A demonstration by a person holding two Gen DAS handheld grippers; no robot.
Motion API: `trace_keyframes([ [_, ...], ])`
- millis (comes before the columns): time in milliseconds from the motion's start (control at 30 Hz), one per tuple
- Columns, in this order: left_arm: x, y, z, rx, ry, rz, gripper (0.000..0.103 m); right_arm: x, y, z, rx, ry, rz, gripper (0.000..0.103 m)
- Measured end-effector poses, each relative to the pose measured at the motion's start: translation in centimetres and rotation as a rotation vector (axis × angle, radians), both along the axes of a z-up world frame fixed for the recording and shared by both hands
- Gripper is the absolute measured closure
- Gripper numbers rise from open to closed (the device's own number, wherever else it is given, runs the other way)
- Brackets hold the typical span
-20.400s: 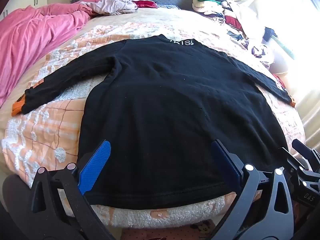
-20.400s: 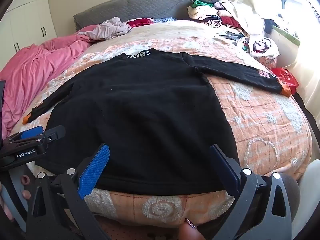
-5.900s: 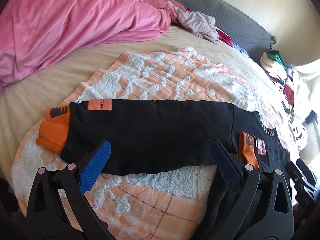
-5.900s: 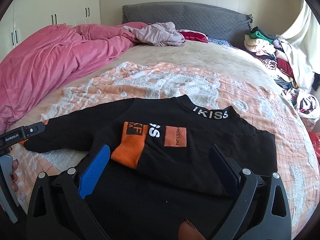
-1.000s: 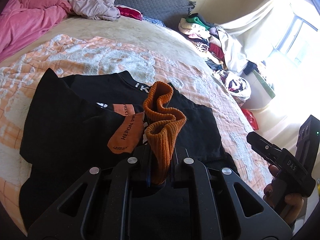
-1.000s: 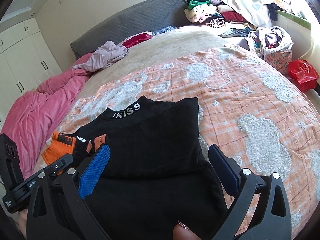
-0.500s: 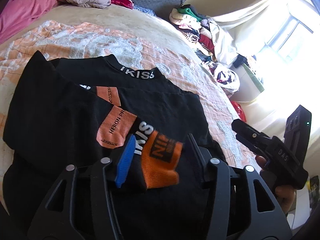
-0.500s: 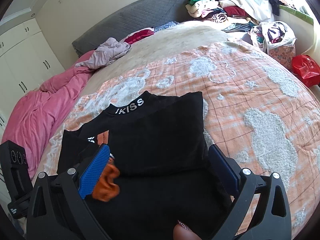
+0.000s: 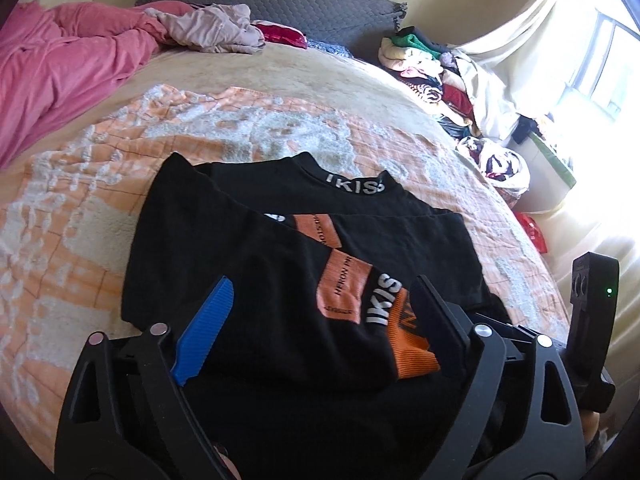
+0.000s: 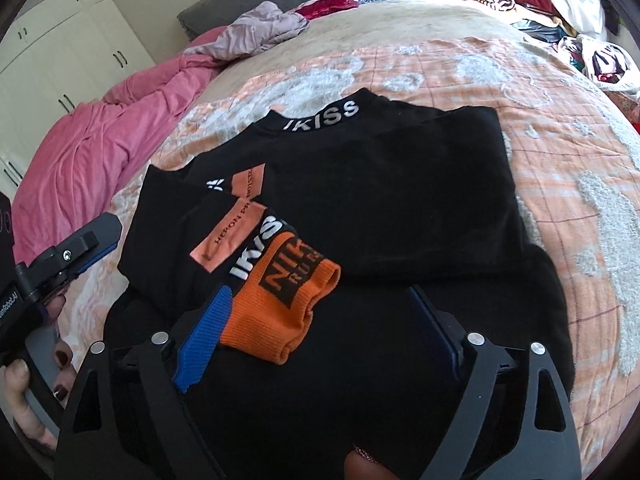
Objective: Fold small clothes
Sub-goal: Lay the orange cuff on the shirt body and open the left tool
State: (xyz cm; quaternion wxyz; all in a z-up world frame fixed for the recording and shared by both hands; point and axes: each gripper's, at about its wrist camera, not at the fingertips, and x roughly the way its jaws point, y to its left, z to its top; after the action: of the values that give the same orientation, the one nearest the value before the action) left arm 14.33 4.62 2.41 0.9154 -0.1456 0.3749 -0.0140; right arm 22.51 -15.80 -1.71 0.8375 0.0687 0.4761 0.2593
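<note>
So the black sweater [image 10: 384, 184] was lying partly folded on the orange-and-white blanket [image 10: 560, 128] on the bed, collar with the IKISS lettering at 12 o'clock in the right wrist view, both sleeves crossed over the body. The orange cuff [image 10: 280, 300] sat on top toward 7 o'clock from the collar, just beside the blue pad of the right hand-held gripper [image 10: 316, 332]. That one was spread wide but closing, cuff and black fabric lying between its jaws, pads not pinching anything. The left hand-held gripper [image 9: 320, 324] was opening up, jaws apart, with the sleeve and cuff [image 9: 412, 344] loose between them. Pink duvet [image 9: 60, 72] was off at 10 o'clock and a clothes pile [image 9: 432, 68] at 1 o'clock.
</note>
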Motion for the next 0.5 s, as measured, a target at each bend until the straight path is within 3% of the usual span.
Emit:
trace_keyframes([
  [100, 0.0, 0.8, -0.5, 0.022, 0.02, 0.024, 0.011, -0.2, 0.6, -0.8, 0.002, 0.015, 0.006, 0.018],
  [167, -0.3, 1.4, -0.7, 0.01, 0.026, 0.031, 0.01, -0.1, 0.8, -1.2, 0.02, 0.026, 0.015, 0.027],
  [367, -1.0, 2.8, -1.4, -0.02, 0.041, 0.07, 0.01, 0.3, 1.3, -2.4, 0.088, 0.058, 0.015, 0.059],
  [433, -1.2, 3.2, -1.5, -0.028, 0.045, 0.081, 0.01, 0.4, 1.4, -2.6, 0.082, 0.051, 0.014, 0.079],
  [500, -1.4, 3.6, -1.6, -0.039, 0.049, 0.09, 0.01, 0.5, 1.3, -2.5, 0.092, 0.047, 0.02, 0.091],
])
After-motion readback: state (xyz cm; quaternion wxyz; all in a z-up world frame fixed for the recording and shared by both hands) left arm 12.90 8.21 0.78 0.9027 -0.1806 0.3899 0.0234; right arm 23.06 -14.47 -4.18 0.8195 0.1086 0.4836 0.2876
